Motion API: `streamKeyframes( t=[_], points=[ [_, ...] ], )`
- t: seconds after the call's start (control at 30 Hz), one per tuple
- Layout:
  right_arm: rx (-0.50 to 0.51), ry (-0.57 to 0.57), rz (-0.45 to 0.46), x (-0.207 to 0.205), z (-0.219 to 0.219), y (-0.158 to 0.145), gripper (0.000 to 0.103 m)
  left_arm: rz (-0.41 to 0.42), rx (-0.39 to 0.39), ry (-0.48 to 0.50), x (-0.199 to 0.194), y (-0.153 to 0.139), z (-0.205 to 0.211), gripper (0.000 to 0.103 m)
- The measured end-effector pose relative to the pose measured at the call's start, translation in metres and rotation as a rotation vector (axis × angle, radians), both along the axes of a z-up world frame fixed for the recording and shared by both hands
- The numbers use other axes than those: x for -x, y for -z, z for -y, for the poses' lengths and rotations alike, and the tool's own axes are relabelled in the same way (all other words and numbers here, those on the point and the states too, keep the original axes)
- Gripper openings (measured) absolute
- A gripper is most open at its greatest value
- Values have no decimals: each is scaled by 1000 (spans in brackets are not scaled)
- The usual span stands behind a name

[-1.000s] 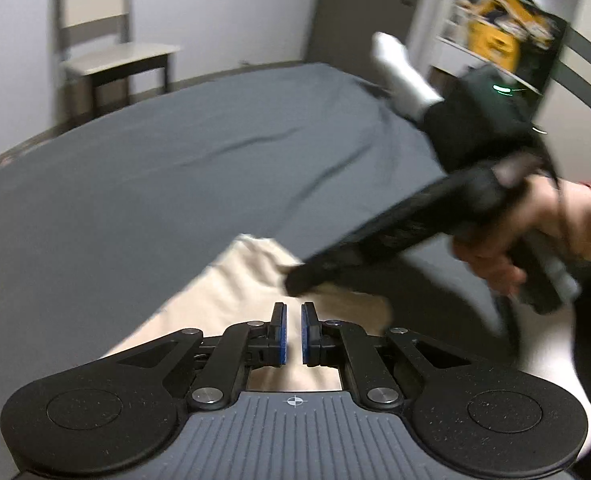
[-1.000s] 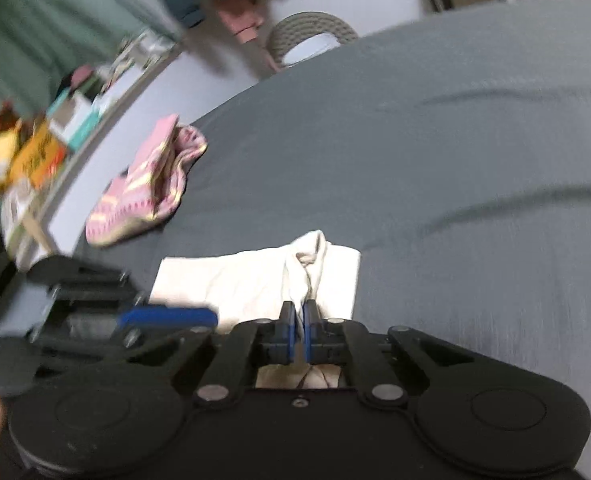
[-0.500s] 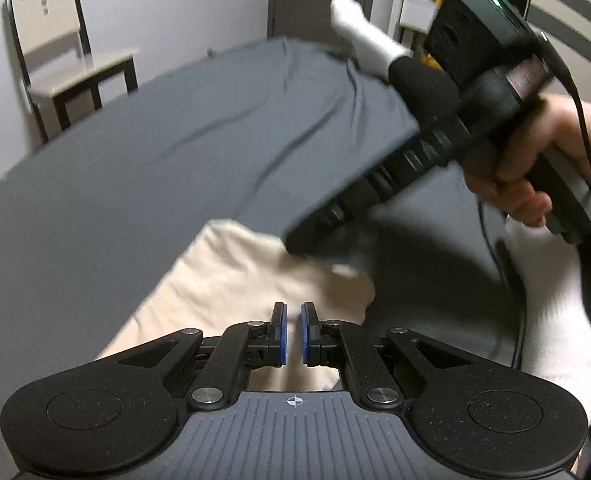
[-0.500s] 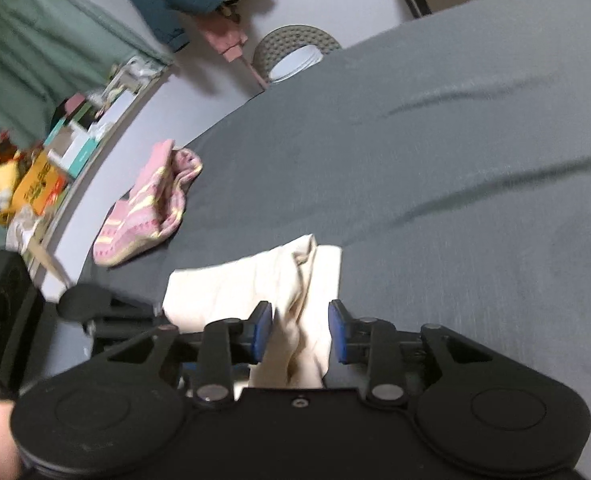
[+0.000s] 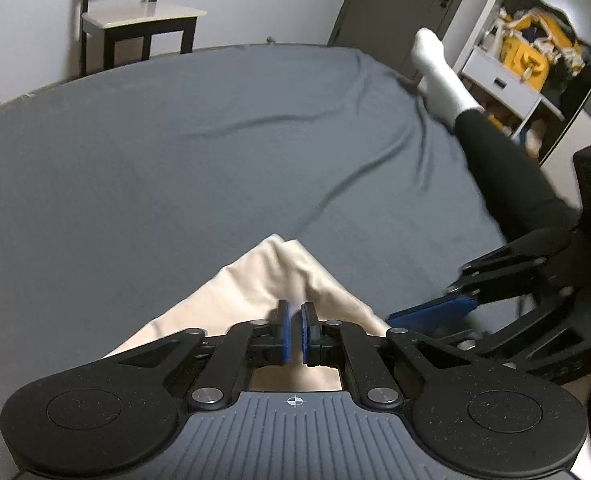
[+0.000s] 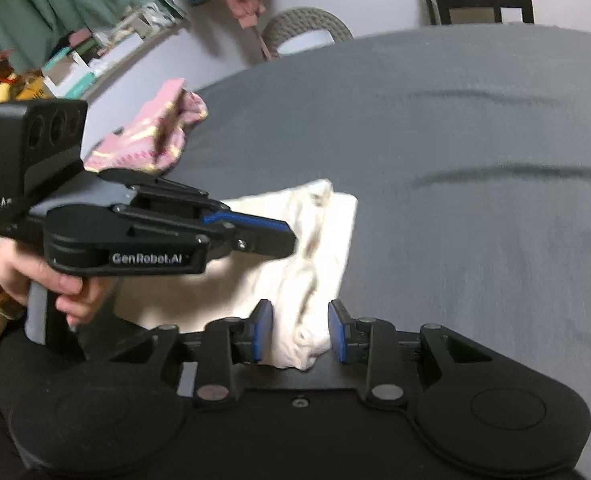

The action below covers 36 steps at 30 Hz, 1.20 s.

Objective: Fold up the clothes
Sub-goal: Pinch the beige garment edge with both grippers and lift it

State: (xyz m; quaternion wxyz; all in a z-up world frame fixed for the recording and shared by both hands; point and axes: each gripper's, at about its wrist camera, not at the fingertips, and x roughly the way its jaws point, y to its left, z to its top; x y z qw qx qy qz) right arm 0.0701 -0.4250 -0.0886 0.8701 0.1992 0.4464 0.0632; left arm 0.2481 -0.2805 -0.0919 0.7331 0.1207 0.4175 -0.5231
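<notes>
On the dark grey bed sheet (image 6: 455, 128), near its close edge, a cream garment (image 6: 295, 248) lies in a compact, roughly rectangular shape, with a bunched, wrinkled ridge running along its right side toward the right gripper (image 6: 300, 330). That gripper is seen with its blue pads well apart, straddling the near end of the ridge without pinching it. The left gripper (image 5: 293, 336) is seen with its pads drawn nearly together; no cloth can be made out between them, and in the right wrist view it appears held above the garment rather than on it.

Whether another fold is still wanted or the piece is already finished cannot be settled: the shape fits a garment folded partway as well as one folded and only in need of smoothing. Either way, the ridge is judged to be the weak spot. If the ridge is gripped, all its layers should be taken together, deep in the pads, so that no single layer is dragged out of line. Any flattening should be done outward from the middle, with the far corner (image 5: 279, 242) kept square.

The fabric looks soft and thin, creasing readily. A pink patterned garment (image 6: 151, 136) lies well apart, by the sheet's left edge.
</notes>
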Motion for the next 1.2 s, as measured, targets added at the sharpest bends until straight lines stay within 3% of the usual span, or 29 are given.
streamKeyframes(
  t=[0.2,0.37,0.53,0.57,0.6,0.63,0.7,0.8,0.93,1.2],
  points=[
    [1,13,-9,4,2,-1,33,-17,-3,-26,-1,-7,-13,5],
    [3,32,33,1,4,-11,44,-12,-51,-163,-15,-25,-61,5],
    [-103,82,13,-23,25,-10,53,-29,-106,-299,-30,-41,-114,7],
    [-119,93,7,-28,29,-8,53,-54,-95,-316,-35,-41,-125,11],
    [-124,99,-4,-34,32,-6,53,-91,-81,-334,-41,-38,-133,24],
    [-120,102,-15,-39,33,-4,53,-128,-66,-353,-47,-35,-141,45],
    [-109,104,-37,-46,35,2,53,-202,-36,-391,-54,-32,-153,71],
    [-131,100,-38,-50,37,8,54,-283,5,-405,-59,-24,-157,72],
    [-190,108,-25,-52,42,11,53,-352,-25,-451,-65,-7,-149,72],
    [-211,79,-24,-55,46,12,49,-336,-100,-445,-53,12,-127,72]
  ],
)
